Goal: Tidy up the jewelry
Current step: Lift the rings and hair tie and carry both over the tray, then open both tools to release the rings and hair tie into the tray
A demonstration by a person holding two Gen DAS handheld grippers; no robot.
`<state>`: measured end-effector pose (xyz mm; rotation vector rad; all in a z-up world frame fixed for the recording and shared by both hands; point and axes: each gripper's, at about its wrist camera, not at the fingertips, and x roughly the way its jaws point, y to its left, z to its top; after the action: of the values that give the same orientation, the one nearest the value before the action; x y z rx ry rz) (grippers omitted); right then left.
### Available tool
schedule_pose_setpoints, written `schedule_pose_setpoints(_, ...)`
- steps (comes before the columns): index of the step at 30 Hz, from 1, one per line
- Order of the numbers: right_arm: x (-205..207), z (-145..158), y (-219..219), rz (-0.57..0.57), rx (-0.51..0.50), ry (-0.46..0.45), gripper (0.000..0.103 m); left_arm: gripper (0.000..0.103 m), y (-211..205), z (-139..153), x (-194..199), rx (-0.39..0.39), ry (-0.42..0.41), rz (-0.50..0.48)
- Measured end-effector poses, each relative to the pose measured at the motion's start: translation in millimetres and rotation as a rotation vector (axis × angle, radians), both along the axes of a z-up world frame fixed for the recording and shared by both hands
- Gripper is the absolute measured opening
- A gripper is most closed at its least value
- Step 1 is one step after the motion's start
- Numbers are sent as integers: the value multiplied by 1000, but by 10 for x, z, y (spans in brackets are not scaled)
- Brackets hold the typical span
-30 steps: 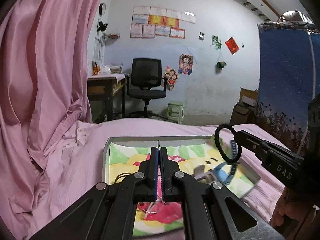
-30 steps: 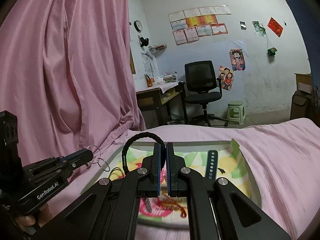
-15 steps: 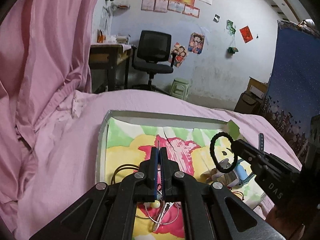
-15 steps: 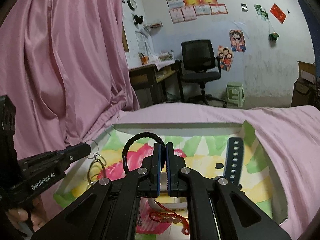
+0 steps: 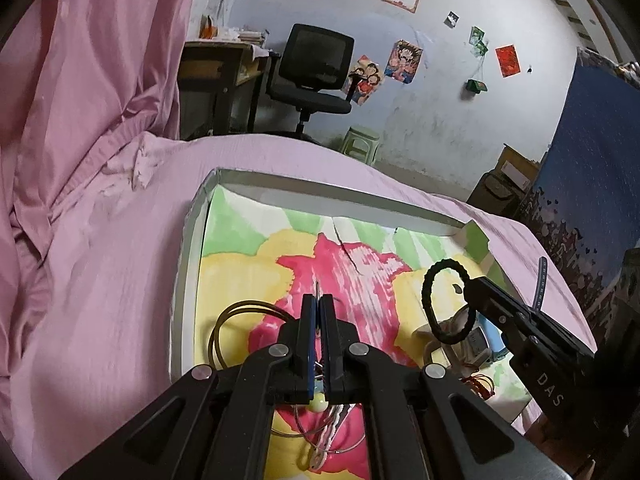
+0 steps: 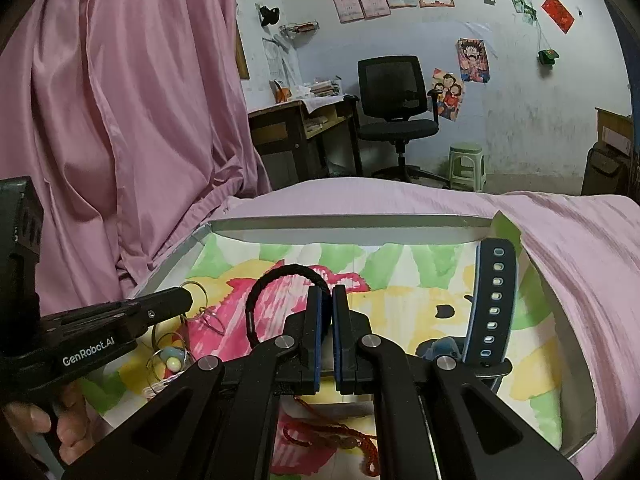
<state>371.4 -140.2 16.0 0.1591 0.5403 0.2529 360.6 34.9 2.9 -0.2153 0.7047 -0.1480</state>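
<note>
Readable text: "GenRobot.AI" on the left tool [image 6: 187, 298] body, lower left of the right wrist view; "DAS" on the right tool [image 5: 472, 286] body, lower right of the left wrist view. Wall papers upper centre are too small to read.

Left tool: jaws pressed together, pinching thin wire hoops [image 6: 200, 300]; more hoops with a pale bead [image 6: 173, 362] hang below it. A hand [image 6: 60, 428] grips the handle at the lower left edge.

Right tool: jaws pressed together on a black braided bracelet [image 6: 276, 280], the loop arching up left of the blue pads [image 6: 319, 332].

Both sit over a shallow tray [image 6: 344, 224] with a flower-print liner, lying on a pink bed sheet [image 5: 100, 280]. In the tray: a dark watch strap [image 6: 494, 300] leaning against the right wall, red beaded cord [image 6: 340, 440] at bottom centre, gold bangle [image 5: 224, 320] near the left wall.

Open liner runs across the tray's far half, up to the grey back wall. Pink curtain [image 6: 120, 100] fills the left side.
</note>
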Motion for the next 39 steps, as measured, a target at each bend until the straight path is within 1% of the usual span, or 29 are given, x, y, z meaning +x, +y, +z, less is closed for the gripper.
schedule_pose_setpoints(11,4,-16,11,1,-3,3,5,3,11,-43,42,-5,32,5)
schedule_pose_setpoints(20,10,-22,12,2,-4,7,5,3,-12,-61,70,8,57,6)
schedule_pose_setpoints(24,19,-42,42,2,-20,16,5,4,4,-40,27,1,49,8)
schedule_pose_setpoints(26,12,-44,50,6,-25,17,5,9,15,-19,-8,-6,42,5)
schedule_pose_setpoints(27,-1,-43,62,7,-29,18,5,18,21,-9,-29,-9,36,5)
schedule_pose_setpoints(28,-2,-39,64,7,-30,19,7,22,30,3,-53,-16,28,4)
schedule_pose_setpoints(29,-17,-37,62,8,-30,20,8,29,37,34,-101,-25,7,-1)
schedule_pose_setpoints(30,-30,-34,51,6,-28,20,13,40,38,52,-129,-21,-2,4)
schedule_pose_setpoints(31,-52,-28,42,4,-27,16,21,48,43,84,-188,-19,-25,14)
schedule_pose_setpoints(32,-79,-16,19,2,-25,10,26,50,49,105,-231,-23,-44,15)
schedule_pose_setpoints(33,-106,-3,12,-2,-25,3,33,51,53,124,-265,-23,-56,16)
schedule_pose_setpoints(36,-196,49,-6,-2,-30,-17,34,53,57,190,-377,-6,-83,29)
schedule_pose_setpoints(39,-306,114,-45,-7,-36,-40,35,61,80,252,-509,7,-116,46)
